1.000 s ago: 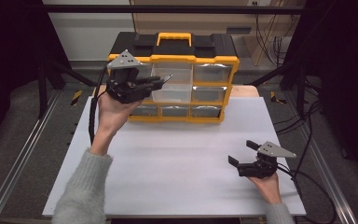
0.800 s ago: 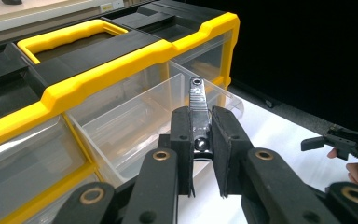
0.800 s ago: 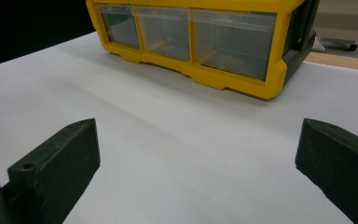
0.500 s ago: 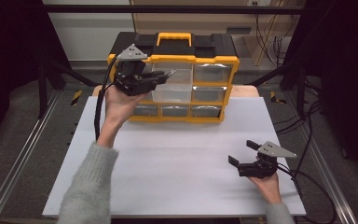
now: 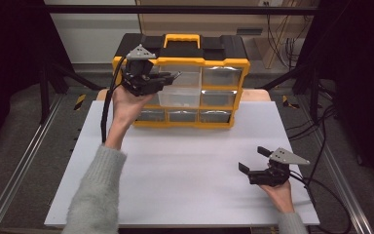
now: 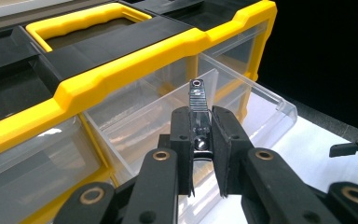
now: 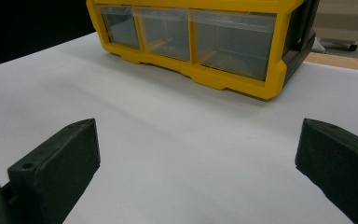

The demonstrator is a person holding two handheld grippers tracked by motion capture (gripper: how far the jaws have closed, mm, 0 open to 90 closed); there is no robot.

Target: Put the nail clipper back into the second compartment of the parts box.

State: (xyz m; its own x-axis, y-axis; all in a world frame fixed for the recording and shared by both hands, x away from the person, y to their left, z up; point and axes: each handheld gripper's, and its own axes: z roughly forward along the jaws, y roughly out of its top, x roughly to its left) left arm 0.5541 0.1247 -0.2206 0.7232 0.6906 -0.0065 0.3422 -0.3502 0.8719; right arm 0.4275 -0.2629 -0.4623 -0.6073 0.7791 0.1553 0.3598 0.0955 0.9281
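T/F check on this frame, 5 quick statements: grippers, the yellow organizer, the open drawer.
1. The left gripper is shut on a small metal part. True.
2. The right gripper is clamped on a drawer handle. False: its jaws stand wide apart over the bare white board, away from the organizer.
3. One clear drawer of the yellow organizer is pulled out. True.
4. The metal part already lies on the floor of the open drawer. False: it is held between the left gripper's jaws, above the drawer.
5. The organizer lies flat on its back. False: it stands upright at the far edge of the board, its carry handle on top.
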